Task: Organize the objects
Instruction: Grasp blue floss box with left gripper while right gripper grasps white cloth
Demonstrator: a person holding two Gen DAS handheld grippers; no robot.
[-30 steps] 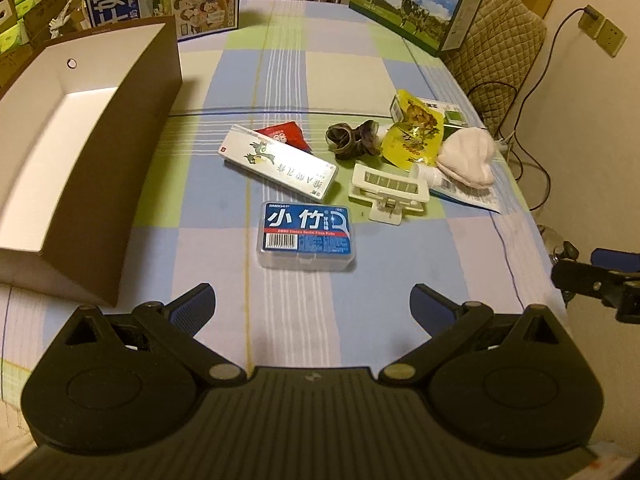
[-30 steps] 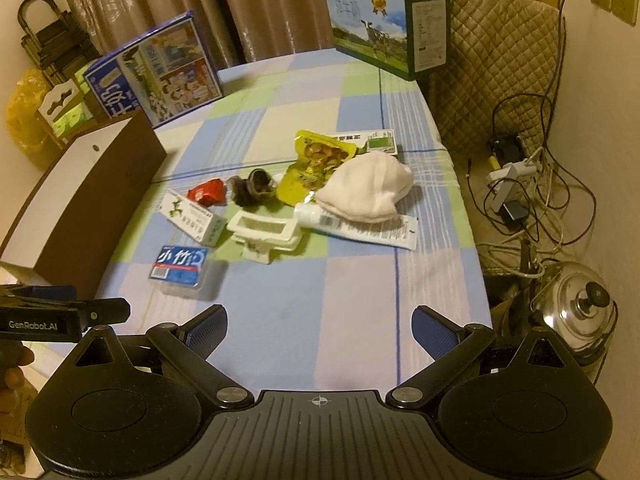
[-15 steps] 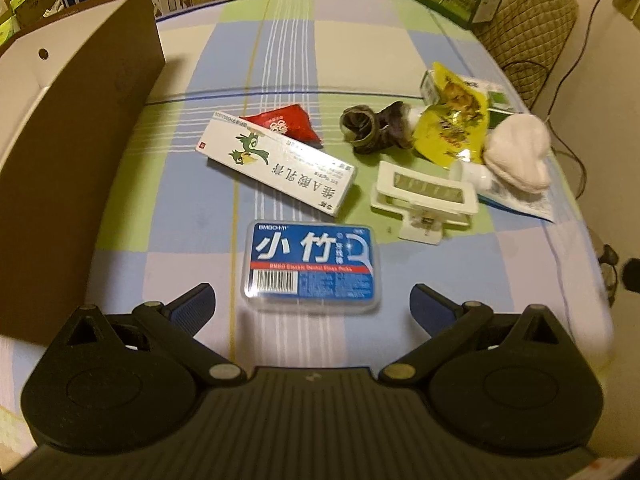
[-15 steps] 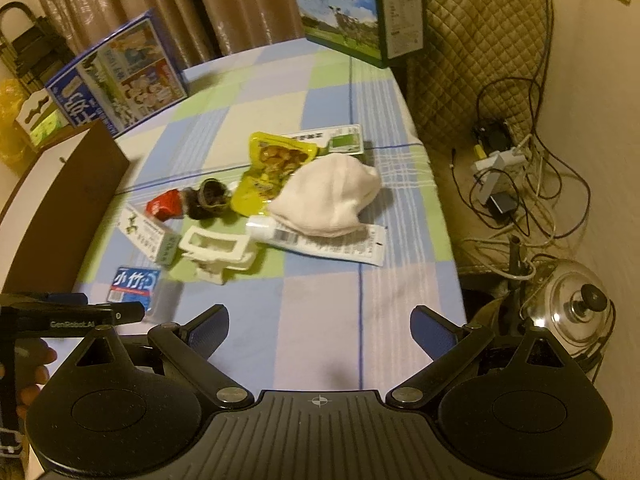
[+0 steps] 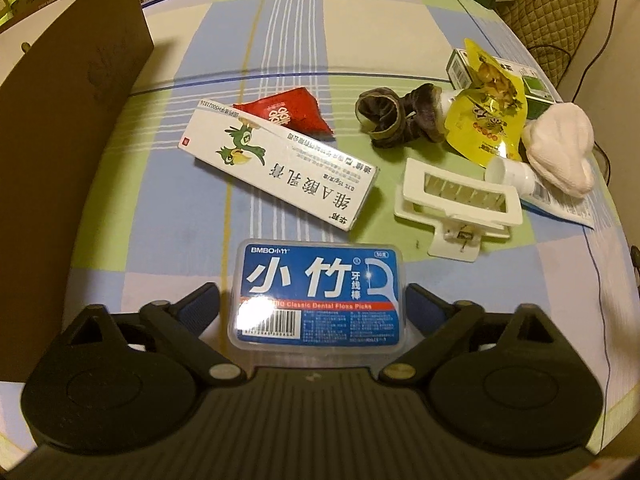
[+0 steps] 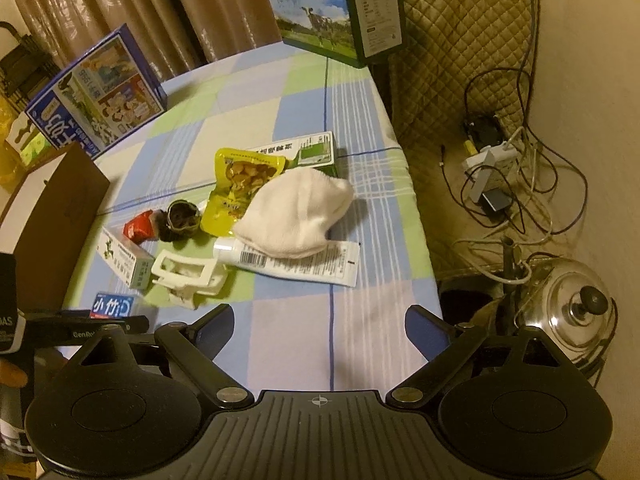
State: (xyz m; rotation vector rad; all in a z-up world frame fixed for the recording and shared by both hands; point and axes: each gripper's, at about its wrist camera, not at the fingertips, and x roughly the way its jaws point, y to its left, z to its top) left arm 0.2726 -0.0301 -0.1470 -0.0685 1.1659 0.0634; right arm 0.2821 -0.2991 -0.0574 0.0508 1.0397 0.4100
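Ointment carton (image 5: 280,168) just beyond floss box (image 5: 318,300).

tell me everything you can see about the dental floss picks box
The dental floss picks box is a clear plastic case with rounded corners and a blue label bearing white characters, a red stripe and a barcode. It lies flat, label up, on the checked tablecloth, between the open jaws of the left gripper, near the white carton.
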